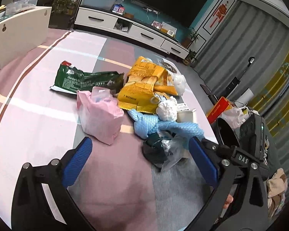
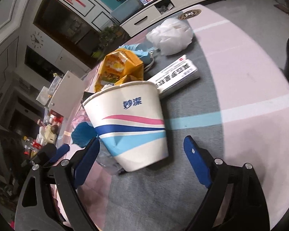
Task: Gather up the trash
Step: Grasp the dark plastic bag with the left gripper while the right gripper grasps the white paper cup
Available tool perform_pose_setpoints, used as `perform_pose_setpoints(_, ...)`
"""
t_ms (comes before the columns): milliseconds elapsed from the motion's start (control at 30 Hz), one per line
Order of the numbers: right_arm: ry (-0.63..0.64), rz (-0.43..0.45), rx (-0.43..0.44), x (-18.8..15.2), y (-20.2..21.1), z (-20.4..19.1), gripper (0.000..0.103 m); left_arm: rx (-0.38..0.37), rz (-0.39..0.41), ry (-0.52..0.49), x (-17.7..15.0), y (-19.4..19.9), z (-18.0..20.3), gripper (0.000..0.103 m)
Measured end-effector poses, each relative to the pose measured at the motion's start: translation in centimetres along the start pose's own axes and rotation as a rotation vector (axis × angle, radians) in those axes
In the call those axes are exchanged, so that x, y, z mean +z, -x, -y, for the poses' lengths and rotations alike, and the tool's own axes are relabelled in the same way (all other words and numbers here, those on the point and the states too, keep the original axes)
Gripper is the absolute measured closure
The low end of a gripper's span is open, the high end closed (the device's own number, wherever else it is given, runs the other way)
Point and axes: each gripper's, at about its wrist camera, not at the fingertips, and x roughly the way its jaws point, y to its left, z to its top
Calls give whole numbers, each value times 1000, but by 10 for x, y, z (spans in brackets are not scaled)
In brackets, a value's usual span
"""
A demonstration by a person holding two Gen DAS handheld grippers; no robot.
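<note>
White paper cup (image 2: 131, 123), pink and blue stripes, tilted on grey-pink tablecloth (image 2: 231, 73), scraps poking over rim, between my right gripper (image 2: 142, 150) fingers. Jaws apart, not pressing; left pad close beside it. Risk: thin wall crumples or cup tips, spilling contents, if I squeeze off-centre. Dent shows low on wall. My left gripper (image 1: 139, 148) spread, empty, before dark green plastic wad (image 1: 156, 150).

Bare cloth (image 1: 38, 119) left of litter heap (image 1: 144, 96)

Trash pile (image 1: 144, 100) beyond open gripper (image 1: 140, 154)
</note>
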Motion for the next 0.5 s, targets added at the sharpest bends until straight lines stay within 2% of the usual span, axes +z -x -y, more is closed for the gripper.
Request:
perform_pose_setpoints(267, 7, 14, -11, 2, -3, 0, 16, 3, -28, -33, -8, -3, 2, 3)
perform_pose_setpoints(300, 21, 20, -29, 2, -3, -1, 18, 2, -31, -36, -8, -3, 2, 3)
perform_pose_setpoints(333, 44, 24, -40, 1, -3, -4, 29, 1, -35, -41, -9, -4, 4, 3)
perform_pose_setpoints(367, 55, 26, -38, 1, -2, -5, 33, 2, -37, -44, -10, -4, 5, 3)
perform_pose_setpoints(500, 95, 48, -60, -2, 8, -9, 34, -4, -39, -56, -11, -5, 8, 3)
